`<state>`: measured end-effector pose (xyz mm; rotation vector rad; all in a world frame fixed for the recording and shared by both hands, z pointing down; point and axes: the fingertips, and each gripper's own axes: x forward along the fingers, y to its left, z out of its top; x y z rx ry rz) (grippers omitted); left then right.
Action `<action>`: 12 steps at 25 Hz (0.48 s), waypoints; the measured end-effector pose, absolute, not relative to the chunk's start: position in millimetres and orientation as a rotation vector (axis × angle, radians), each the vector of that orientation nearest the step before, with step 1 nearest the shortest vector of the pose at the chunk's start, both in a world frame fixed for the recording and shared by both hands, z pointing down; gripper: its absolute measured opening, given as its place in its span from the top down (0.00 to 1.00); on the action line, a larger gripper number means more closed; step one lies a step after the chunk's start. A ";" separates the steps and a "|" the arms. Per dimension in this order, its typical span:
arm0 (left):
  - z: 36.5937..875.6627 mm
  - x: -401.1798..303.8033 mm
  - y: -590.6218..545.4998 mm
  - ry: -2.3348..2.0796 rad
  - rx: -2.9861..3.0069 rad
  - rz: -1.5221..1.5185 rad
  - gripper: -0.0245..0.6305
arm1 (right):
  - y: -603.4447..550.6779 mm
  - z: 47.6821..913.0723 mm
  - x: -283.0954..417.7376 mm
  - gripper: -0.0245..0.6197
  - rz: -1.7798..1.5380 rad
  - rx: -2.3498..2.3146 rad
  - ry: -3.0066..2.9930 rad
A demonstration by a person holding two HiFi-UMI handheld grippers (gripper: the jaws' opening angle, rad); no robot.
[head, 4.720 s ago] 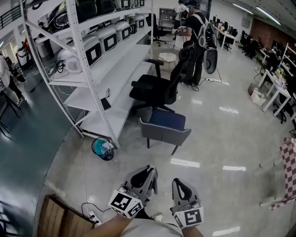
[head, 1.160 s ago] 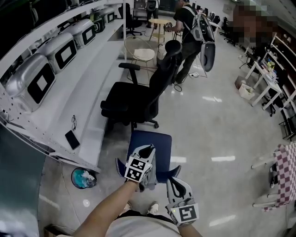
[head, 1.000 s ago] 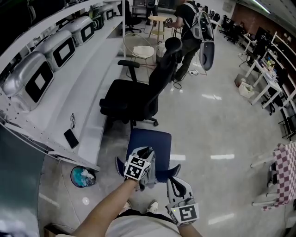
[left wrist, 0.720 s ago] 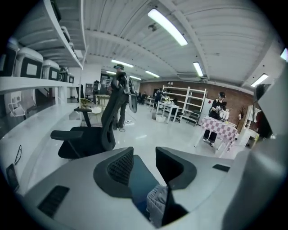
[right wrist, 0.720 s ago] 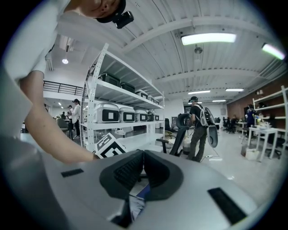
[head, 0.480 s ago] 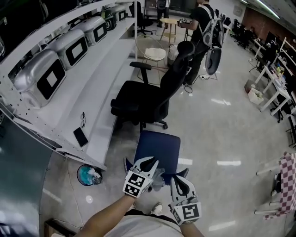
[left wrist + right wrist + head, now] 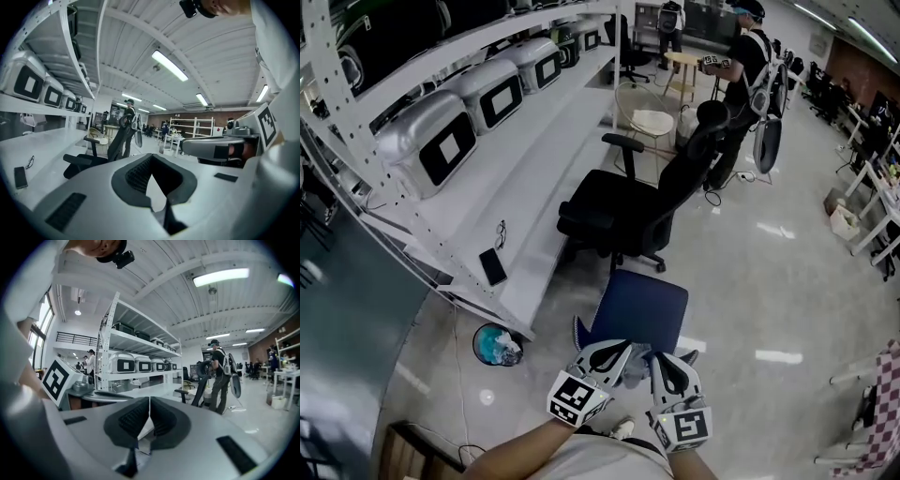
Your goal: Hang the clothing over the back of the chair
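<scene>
A low chair with a blue seat [image 7: 642,305] and a grey shell back [image 7: 580,330] stands just in front of me. Both grippers hover side by side over its back edge. A small pale bunch of clothing [image 7: 637,355] shows between them. My left gripper [image 7: 622,347] is shut; in the left gripper view [image 7: 152,157] its tips meet and only a pale sliver shows behind them. My right gripper [image 7: 662,357] is also shut, and in the right gripper view [image 7: 150,399] a pale strip of fabric [image 7: 143,427] sits between its pads.
A black office chair [image 7: 614,211] stands beyond the blue one, beside a long white shelf rack [image 7: 534,159] that holds a phone [image 7: 492,267]. A teal waste bin [image 7: 497,344] sits on the floor at the left. A person [image 7: 750,66] stands far off.
My left gripper has risen and drawn back from the chair's back edge, and its jaws have come together. It now sits level with the right gripper, which has barely moved.
</scene>
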<state>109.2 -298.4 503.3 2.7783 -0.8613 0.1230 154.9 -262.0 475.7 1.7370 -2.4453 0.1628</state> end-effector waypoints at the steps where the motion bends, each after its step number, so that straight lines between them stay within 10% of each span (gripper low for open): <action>1: 498.6 106.0 -294.9 -0.885 2.776 0.102 0.95 | -259.8 476.4 152.9 0.93 0.165 1.719 -2.460; 12: 534.6 71.8 -220.0 -1.060 2.571 0.105 0.95 | -218.8 506.2 137.9 0.93 0.366 1.540 -2.633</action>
